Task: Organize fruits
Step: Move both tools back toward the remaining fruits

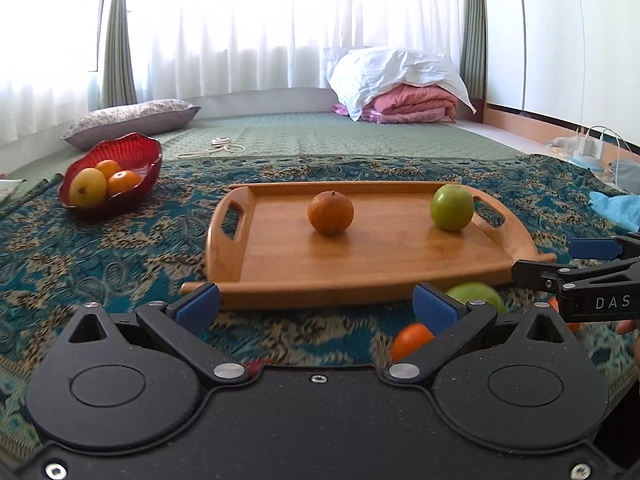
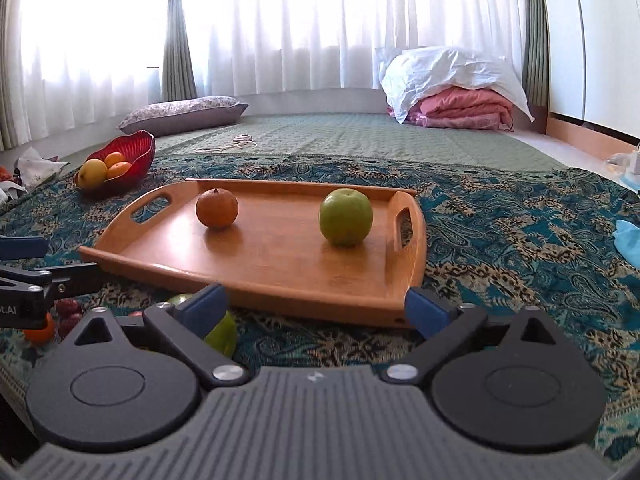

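Note:
A wooden tray (image 1: 280,272) (image 2: 280,280) lies on the patterned cloth and holds an orange (image 1: 331,213) (image 2: 217,208) and a green apple (image 1: 452,207) (image 2: 345,216). My left gripper (image 1: 316,308) is open and empty just before the tray's near edge. My right gripper (image 2: 316,308) is open and empty too; it shows at the right of the left wrist view (image 1: 592,264). Loose fruit lies near me: a green apple (image 1: 476,296) (image 2: 220,336) and a small orange (image 1: 412,338) (image 2: 38,334).
A red bowl (image 1: 112,176) (image 2: 120,164) with a yellow fruit and two oranges stands at the far left. A pillow (image 1: 132,120), folded bedding (image 1: 400,88), a cord (image 1: 218,148) and a blue cloth (image 1: 616,204) lie around.

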### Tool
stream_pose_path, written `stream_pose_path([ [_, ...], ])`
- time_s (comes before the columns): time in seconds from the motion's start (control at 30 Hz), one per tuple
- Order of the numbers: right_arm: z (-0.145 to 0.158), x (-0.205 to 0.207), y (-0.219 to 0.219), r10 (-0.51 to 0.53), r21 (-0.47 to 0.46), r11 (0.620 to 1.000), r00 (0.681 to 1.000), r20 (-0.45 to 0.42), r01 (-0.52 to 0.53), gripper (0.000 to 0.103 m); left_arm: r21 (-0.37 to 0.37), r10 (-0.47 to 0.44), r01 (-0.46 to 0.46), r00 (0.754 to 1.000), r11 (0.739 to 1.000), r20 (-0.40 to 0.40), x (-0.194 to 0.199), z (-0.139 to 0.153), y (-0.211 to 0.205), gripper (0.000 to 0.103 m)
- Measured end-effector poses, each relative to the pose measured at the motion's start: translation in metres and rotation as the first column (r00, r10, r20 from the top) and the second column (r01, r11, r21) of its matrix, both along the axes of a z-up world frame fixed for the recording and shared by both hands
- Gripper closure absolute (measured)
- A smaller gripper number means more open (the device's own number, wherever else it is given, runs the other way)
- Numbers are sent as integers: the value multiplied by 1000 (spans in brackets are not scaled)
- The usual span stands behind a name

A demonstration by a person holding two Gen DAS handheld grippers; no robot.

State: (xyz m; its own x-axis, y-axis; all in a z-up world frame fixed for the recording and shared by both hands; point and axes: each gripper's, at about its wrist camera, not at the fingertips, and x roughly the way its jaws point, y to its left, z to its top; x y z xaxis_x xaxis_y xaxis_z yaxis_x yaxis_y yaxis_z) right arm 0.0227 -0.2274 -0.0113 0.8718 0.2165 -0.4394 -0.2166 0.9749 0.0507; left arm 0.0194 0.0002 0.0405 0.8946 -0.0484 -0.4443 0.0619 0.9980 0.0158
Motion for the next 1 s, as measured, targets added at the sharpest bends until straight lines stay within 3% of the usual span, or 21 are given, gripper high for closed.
stream_pose_path([
  [0.43, -25, -33, 8, -91, -64, 994, 995, 50, 94, 0, 26, 75, -76, 997, 997, 7, -47, -29, 12, 0],
  [1.0, -39, -49, 17, -93, -129, 987, 994, 58, 100, 0, -21, 135, -135, 991, 991, -11, -55, -40, 32, 2],
])
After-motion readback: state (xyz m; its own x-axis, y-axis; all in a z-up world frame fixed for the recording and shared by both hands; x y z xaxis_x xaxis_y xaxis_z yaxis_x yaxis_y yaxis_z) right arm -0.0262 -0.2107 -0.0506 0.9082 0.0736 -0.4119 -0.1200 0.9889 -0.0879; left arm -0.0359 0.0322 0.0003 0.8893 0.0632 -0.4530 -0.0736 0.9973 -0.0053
